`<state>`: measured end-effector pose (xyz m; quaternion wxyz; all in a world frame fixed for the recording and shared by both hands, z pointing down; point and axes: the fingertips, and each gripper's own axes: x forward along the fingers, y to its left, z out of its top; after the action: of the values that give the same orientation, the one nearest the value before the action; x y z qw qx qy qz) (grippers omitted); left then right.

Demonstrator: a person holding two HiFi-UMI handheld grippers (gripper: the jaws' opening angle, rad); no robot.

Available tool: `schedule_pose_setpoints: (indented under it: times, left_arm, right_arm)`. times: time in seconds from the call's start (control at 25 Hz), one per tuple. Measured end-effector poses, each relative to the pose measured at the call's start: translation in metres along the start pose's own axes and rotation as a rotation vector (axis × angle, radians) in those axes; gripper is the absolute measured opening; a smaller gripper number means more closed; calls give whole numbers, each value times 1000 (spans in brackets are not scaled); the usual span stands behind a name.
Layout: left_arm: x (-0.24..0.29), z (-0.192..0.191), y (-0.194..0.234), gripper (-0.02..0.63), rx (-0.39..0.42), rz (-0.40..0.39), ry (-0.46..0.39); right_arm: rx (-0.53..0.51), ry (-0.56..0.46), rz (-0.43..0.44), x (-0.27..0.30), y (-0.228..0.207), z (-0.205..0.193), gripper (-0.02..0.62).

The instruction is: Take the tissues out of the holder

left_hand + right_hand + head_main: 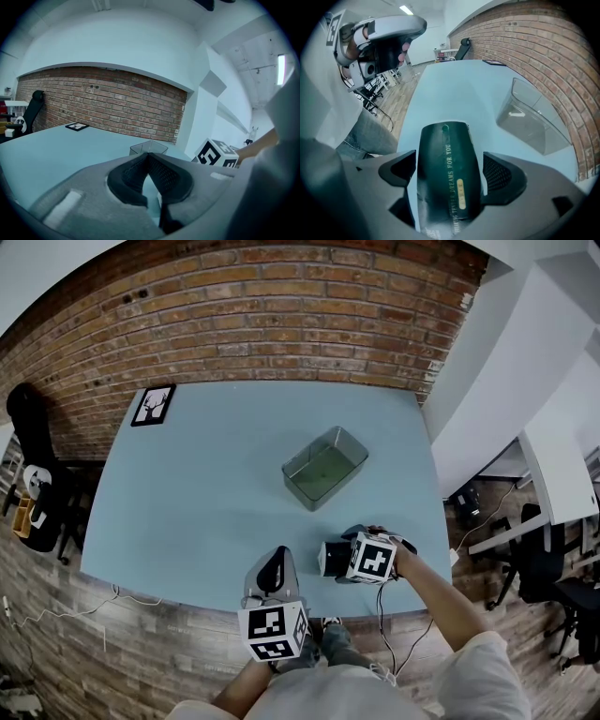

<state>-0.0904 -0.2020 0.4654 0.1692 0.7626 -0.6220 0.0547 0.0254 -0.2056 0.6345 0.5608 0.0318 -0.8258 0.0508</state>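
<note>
Your right gripper (pixel 449 161) straddles dark green soft tissue pack (pixel 448 194), jaws spread, pads off it. Pack lies let go on pale blue table (pixel 187 512), outside empty clear plastic holder (pixel 323 468); removal looks done. Your left gripper (pixel 149 158) clenched, empty, kept aside.

Far side: a long red-brown brick wall (pixel 281 315). A pale blue table (pixel 187 521) fills the middle, with a small black picture frame (pixel 153 405) at its far left corner. Wood-plank floor (pixel 66 643) near left, thin cables (pixel 139 598) trailing across it. Black chair (pixel 33 465) left, by the bricks. White wall (pixel 506 352) right; beyond it white desks (pixel 562 474) and dark office chairs (pixel 553 587). Ceiling light strip (pixel 281 69) is lit.
</note>
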Motion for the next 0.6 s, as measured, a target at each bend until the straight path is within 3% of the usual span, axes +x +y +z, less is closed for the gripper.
schedule_pose_setpoints:
  times: [0.4,0.6]
  left_arm:
    - [2,-2,-4,8,-6,9,-5]
    - [5,2,-9,8,-7,12,-18]
  right_arm:
    - [64,-98,-14,-27,-10,11,434]
    - [123,-244,-84,-64,-17,29,434]
